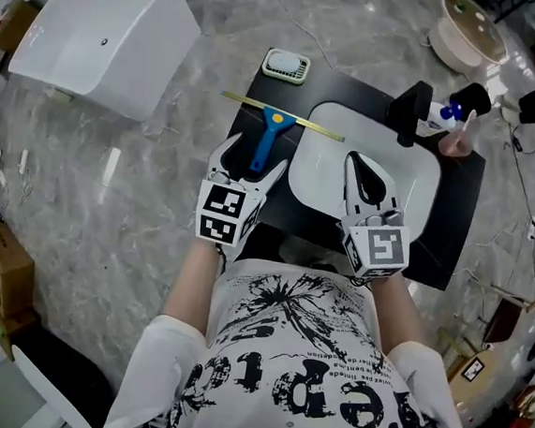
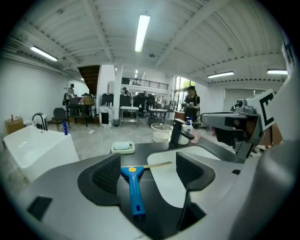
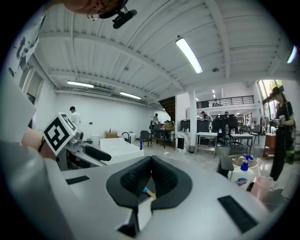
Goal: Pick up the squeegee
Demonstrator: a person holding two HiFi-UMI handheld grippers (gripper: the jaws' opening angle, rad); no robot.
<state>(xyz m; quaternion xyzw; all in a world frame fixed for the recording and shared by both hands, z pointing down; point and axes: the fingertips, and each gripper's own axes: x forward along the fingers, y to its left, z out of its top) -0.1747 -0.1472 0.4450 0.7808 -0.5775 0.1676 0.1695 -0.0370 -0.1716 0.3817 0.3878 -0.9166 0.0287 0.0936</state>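
The squeegee [image 1: 270, 131] lies on the black countertop [image 1: 455, 217], with its blue handle toward me and its thin yellow blade across the far end. My left gripper [image 1: 254, 158] is open just above the near end of the handle. In the left gripper view the blue handle [image 2: 135, 190] lies between the two spread pads [image 2: 107, 174], apart from both. My right gripper [image 1: 362, 163] hangs shut over the white basin [image 1: 411, 189] and holds nothing. In the right gripper view its jaws [image 3: 150, 180] meet at the tips.
A black faucet [image 1: 411, 109], a spray bottle [image 1: 444, 111] and a pink cup [image 1: 455, 144] stand behind the basin. A soap dish [image 1: 286, 66] sits at the counter's far left corner. A white tub [image 1: 106, 38] stands on the floor to the left.
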